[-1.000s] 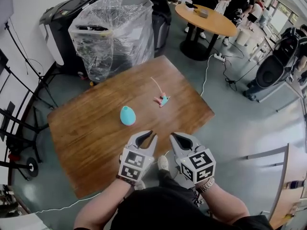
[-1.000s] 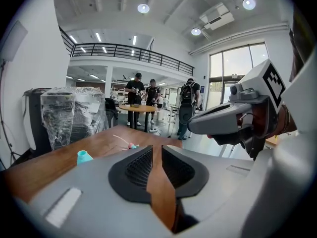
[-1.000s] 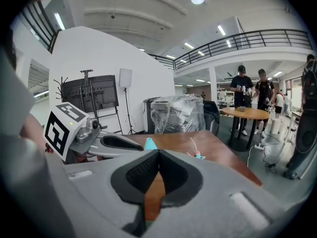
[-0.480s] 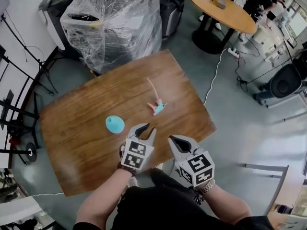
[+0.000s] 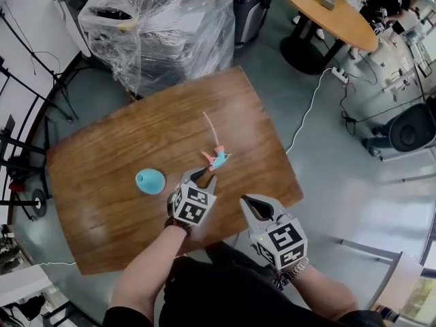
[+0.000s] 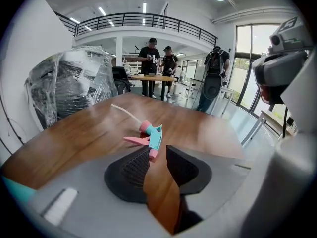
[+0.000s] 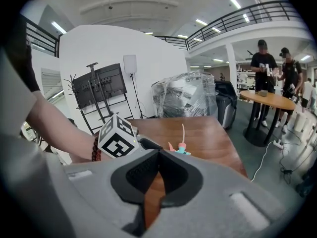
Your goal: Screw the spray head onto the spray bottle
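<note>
Lining up on the spray head (image 5: 216, 159) to grab it, the left gripper (image 5: 202, 176) has just been opening its jaws, nothing between them yet; right gripper (image 5: 253, 204) waits closed, empty.

In the left gripper view, your left tool (image 6: 158, 150), its jaws just eased apart with nothing pinched between them, covers the lower end of the spray head (image 6: 151, 135) at centre frame. The spray bottle (image 6: 11, 191) is only a teal sliver, cut off at the lower left rim. In the right gripper view, your right tool (image 7: 158, 155) hides the spray head's base, and your left forearm (image 7: 59, 133) screens the left of the worktop (image 7: 208, 133). In the head view, the bottle's neck is too small to tell.
</note>
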Demonstrator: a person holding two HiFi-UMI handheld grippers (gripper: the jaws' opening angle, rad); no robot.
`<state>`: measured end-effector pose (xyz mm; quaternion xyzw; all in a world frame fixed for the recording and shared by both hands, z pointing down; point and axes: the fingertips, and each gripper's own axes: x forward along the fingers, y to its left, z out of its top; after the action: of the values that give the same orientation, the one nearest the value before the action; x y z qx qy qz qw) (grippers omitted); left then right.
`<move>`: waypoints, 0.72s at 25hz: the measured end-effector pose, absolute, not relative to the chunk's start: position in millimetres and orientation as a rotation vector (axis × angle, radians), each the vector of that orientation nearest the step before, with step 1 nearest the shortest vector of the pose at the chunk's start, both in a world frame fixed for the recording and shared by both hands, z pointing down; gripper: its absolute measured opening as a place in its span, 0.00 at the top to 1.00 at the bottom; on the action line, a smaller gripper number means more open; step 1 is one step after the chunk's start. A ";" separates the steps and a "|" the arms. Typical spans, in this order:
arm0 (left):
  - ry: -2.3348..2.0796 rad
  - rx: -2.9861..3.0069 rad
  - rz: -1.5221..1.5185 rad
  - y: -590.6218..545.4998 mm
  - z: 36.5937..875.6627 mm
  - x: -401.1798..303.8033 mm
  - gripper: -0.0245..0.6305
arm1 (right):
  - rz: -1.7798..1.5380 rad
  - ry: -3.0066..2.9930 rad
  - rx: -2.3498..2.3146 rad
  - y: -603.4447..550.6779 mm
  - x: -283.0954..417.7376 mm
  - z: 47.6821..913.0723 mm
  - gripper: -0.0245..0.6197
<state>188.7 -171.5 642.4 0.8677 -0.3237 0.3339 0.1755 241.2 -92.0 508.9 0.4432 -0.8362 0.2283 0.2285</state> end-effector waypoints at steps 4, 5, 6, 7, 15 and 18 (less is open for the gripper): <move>-0.900 2.440 0.997 -176.9 659.1 192.6 0.77 | 0.627 -2.301 1.204 -95.2 246.2 509.9 0.97; -0.897 2.435 1.005 -178.1 662.3 193.2 0.76 | 0.627 -2.300 1.202 -94.9 247.0 510.4 0.97; -0.894 2.430 1.011 -179.3 665.2 193.6 0.76 | 0.627 -2.299 1.200 -94.3 247.9 511.0 0.97; -0.892 2.426 1.015 -180.5 667.7 194.0 0.76 | 0.627 -2.297 1.201 -93.7 248.9 511.5 0.97; -0.863 2.416 1.039 -183.1 678.6 195.5 0.77 | 0.618 -2.280 1.229 -87.0 251.1 510.0 0.97; -0.856 2.409 1.042 -184.6 679.9 195.7 0.83 | 0.611 -2.272 1.233 -85.9 249.1 506.6 0.97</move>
<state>195.7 -184.6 679.9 0.8568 -0.3046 0.3705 0.1891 249.1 -85.9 506.6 0.4505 -0.8304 0.2233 0.2402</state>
